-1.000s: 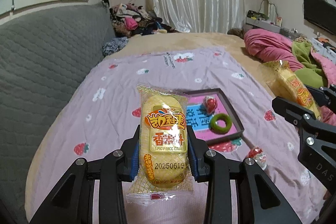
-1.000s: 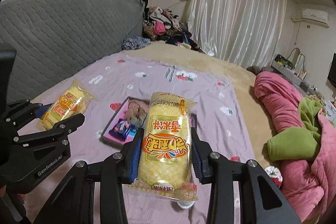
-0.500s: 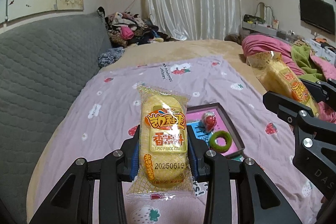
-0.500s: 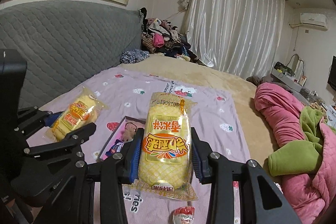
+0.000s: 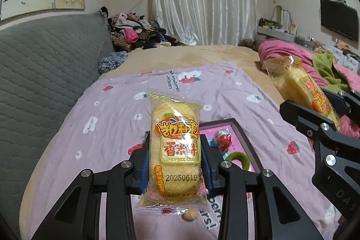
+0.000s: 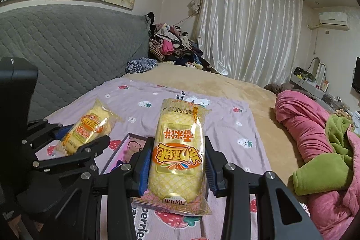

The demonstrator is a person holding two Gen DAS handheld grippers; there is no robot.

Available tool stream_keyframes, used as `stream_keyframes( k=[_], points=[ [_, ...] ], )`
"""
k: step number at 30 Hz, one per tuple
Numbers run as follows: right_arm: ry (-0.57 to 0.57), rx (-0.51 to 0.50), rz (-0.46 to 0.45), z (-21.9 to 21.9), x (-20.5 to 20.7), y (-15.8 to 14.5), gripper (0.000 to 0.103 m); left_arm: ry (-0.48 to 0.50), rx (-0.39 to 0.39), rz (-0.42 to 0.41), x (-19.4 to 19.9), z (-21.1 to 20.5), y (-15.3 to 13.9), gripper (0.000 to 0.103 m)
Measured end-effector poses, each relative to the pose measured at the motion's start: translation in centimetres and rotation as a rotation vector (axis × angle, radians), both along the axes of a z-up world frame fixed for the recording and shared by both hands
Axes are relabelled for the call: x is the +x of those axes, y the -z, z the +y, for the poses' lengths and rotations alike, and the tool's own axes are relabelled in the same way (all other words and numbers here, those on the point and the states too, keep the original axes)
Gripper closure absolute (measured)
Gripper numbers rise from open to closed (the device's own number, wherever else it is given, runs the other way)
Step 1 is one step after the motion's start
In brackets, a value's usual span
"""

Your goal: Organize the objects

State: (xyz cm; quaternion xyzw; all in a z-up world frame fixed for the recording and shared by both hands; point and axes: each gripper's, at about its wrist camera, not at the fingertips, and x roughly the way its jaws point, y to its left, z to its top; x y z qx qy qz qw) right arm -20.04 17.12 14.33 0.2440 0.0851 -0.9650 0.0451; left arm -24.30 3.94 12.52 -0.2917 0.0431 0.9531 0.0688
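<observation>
Left wrist view showed the left gripper (image 5: 175, 163) clamped on a yellow rice cake packet (image 5: 175, 150), its long axis running straight out along the fingers, held above the strawberry blanket (image 5: 112, 109). The pink tray (image 5: 245, 138) lay just ahead and slightly right, near the blanket's near edge, with a green ring (image 5: 238, 160) and a red sweet (image 5: 223, 142) inside. From the right wrist, the right gripper (image 6: 177, 168) was likewise squeezed onto a second rice cake packet (image 6: 177, 150), label upside down, with the tray's rim (image 6: 117, 156) below and to its left. Both packets hung off the bed; the left one looked nearer the tray.
</observation>
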Motion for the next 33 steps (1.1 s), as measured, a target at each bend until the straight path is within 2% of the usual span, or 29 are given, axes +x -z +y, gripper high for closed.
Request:
stream_keyframes(
  k=[13,24,33],
  points=[
    [0.002,-0.014,0.023,0.4,-2.5,2.6,0.062,0.017,0.063,-0.008,-3.8,-0.6,4.8,0.064],
    [0.009,-0.025,-0.034,0.1,-5.5,8.2,0.062,0.003,0.119,-0.056,-6.9,-1.6,10.9,0.064],
    [0.017,-0.06,-0.09,0.6,-8.3,13.3,0.062,0.023,0.116,-0.092,-8.3,-0.9,15.4,0.064]
  ],
)
